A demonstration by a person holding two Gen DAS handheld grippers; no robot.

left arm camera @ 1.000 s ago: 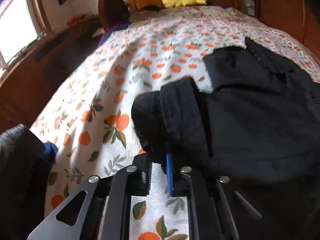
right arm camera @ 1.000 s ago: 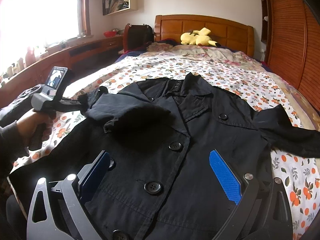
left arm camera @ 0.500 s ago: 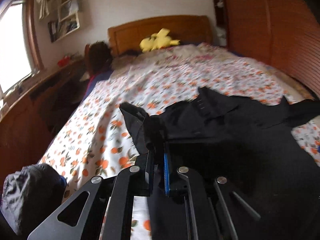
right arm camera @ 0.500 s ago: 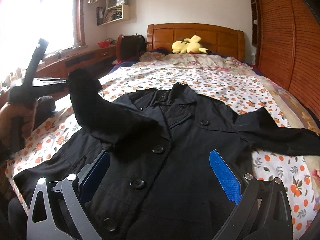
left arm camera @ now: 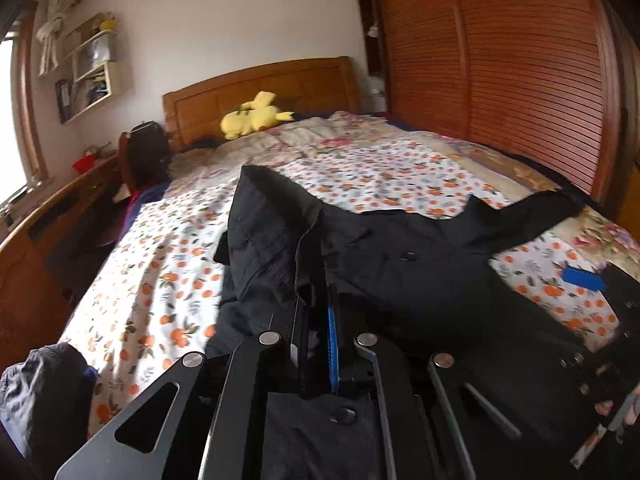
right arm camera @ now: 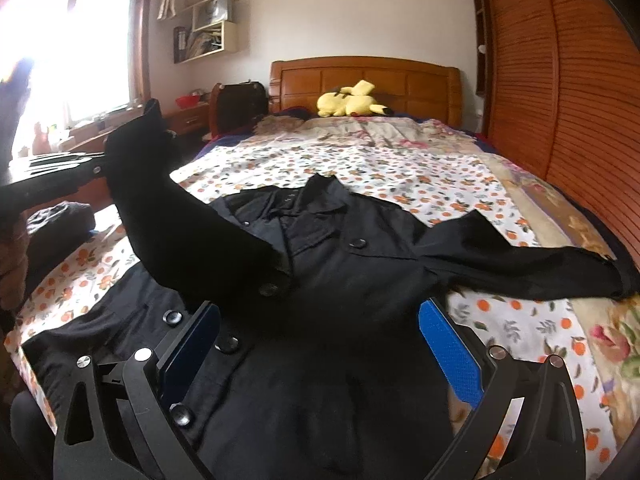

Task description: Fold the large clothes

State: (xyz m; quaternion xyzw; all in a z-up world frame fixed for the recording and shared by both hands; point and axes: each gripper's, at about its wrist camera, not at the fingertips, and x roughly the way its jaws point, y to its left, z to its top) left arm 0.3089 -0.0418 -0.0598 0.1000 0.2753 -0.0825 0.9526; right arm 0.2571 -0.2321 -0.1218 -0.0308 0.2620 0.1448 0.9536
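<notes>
Sleeve (right arm camera: 160,216) lifted higher, pinched in left tool (left arm camera: 320,320); right tool (right arm camera: 320,344) spread over coat (right arm camera: 320,320); possibly bundled clothing (left arm camera: 36,396) beside.

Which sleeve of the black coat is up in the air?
The black coat's window-side sleeve, pinched by the left gripper. The other sleeve lies flat on the orange-print bedspread.

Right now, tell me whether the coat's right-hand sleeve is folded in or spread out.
Spread out. That sleeve lies flat across the bedspread, away from the coat body.
</notes>
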